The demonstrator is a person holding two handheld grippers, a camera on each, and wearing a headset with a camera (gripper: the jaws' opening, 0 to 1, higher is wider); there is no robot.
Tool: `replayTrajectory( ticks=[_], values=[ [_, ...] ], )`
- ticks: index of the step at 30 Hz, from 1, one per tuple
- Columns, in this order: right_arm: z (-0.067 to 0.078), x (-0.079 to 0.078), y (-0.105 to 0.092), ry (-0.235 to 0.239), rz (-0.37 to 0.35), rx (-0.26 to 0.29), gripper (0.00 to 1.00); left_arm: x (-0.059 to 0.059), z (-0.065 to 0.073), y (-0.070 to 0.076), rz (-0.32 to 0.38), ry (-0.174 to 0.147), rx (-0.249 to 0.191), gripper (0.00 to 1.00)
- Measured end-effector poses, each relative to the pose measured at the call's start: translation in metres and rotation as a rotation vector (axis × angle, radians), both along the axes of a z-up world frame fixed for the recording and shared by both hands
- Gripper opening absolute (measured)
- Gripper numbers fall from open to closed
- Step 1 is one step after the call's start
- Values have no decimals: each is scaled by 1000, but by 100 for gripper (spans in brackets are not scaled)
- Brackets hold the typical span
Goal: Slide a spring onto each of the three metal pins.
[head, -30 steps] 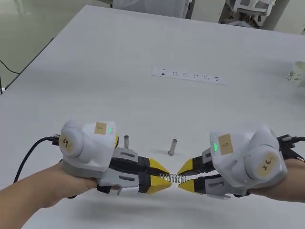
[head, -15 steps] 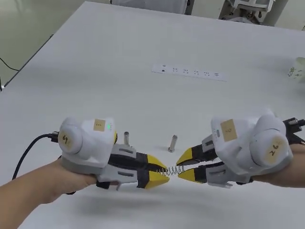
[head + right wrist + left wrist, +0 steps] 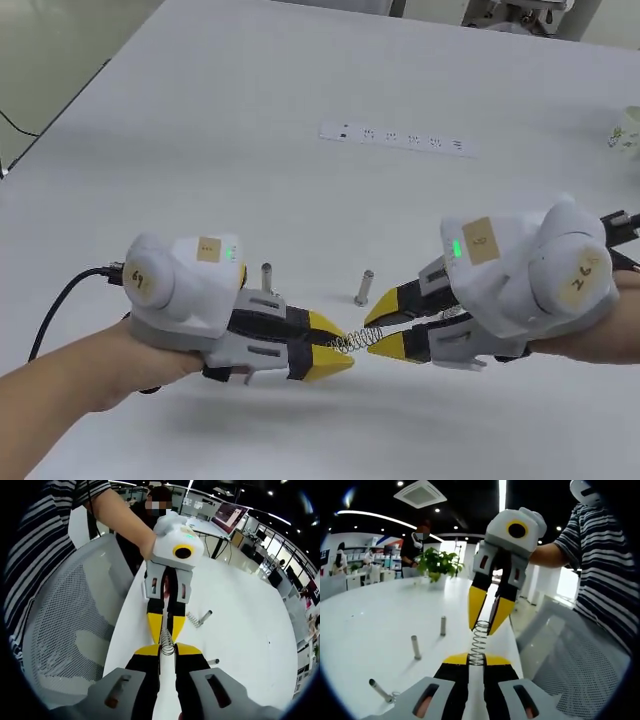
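Observation:
A small metal spring (image 3: 357,340) hangs level above the white table (image 3: 250,120), gripped at both ends. My left gripper (image 3: 340,352) is shut on its left end, and my right gripper (image 3: 372,337) is shut on its right end. The left gripper view looks along the spring (image 3: 479,642) from my left gripper (image 3: 476,659) to the right gripper (image 3: 482,628). Two metal pins (image 3: 266,277) (image 3: 365,287) stand upright just behind the grippers. A third pin (image 3: 379,690) lies on its side with another spring beside it (image 3: 192,617).
A white power strip (image 3: 395,140) lies further back on the table. A black cable (image 3: 60,310) trails from the left gripper. The table's left edge (image 3: 60,110) runs diagonally. A mesh chair (image 3: 65,630) sits beside the person at the near edge.
The right gripper has risen a little and the two grippers have tilted, so the spring now slopes slightly. Both still hold it.

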State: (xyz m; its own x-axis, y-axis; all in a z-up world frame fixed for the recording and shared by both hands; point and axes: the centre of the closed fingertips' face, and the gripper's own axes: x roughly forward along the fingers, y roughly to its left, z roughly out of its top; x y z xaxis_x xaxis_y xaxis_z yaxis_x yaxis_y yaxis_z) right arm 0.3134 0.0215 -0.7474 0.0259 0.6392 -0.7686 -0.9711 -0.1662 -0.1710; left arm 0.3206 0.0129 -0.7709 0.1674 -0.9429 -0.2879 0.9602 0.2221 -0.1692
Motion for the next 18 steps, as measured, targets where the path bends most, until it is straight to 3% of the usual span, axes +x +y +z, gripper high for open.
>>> replayTrajectory(
  ticks=[18],
  values=[
    [0, -4, 10, 11, 14, 7, 7, -2, -4, -4, -12, -18, 25, 2]
  ],
)
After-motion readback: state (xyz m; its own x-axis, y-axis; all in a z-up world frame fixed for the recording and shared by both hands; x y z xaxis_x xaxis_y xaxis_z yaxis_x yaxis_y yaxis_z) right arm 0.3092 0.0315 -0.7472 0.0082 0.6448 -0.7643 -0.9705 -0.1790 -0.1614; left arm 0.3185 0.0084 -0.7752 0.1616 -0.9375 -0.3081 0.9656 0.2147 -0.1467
